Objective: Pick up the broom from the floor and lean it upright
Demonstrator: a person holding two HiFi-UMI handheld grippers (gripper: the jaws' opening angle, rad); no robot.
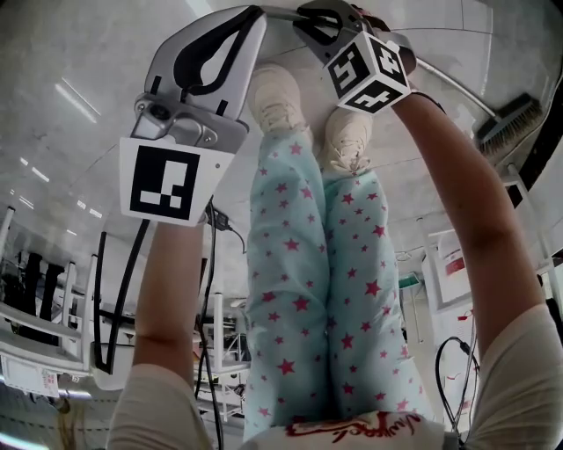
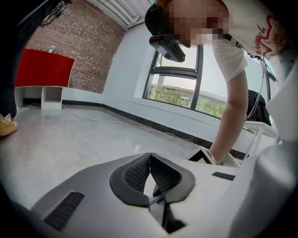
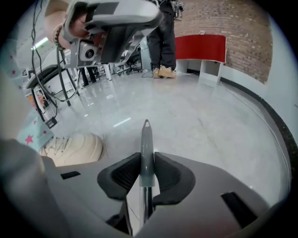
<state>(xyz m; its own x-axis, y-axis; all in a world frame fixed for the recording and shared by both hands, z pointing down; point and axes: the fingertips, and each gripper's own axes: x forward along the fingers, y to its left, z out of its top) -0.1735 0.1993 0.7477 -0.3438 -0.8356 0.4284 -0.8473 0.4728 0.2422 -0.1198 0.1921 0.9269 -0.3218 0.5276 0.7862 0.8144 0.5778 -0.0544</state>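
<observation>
1. The right gripper [image 3: 146,155] points steeply down at the pale polished floor [image 3: 200,121]. It is clamped on the broom [image 3: 146,144]: the grey handle end stands between the two dark pads, touching both, and its tapered tip pokes out beyond them.
2. In the head view, the right forearm [image 1: 475,228] reaches down and forward to the right gripper [image 1: 321,22], with the marker cube [image 1: 368,72] on top of it.
3. The left gripper [image 2: 149,160] is clenched on nothing, its ribbed pads meeting at the tips. It tilts only slightly downward. In the head view the left gripper [image 1: 251,22] hangs beside the right one, and the left forearm [image 1: 167,290] is below it.
4. From the right gripper, the broom's handle runs off to the person's right across the floor to the brush head [image 1: 508,123], well apart from the feet.
5. Two beige sneakers [image 1: 277,97] stand between the grippers, below star-print trousers [image 1: 325,290].
6. Farther off, a red-fronted cabinet [image 3: 201,49] stands against a brick wall [image 3: 242,32].
</observation>
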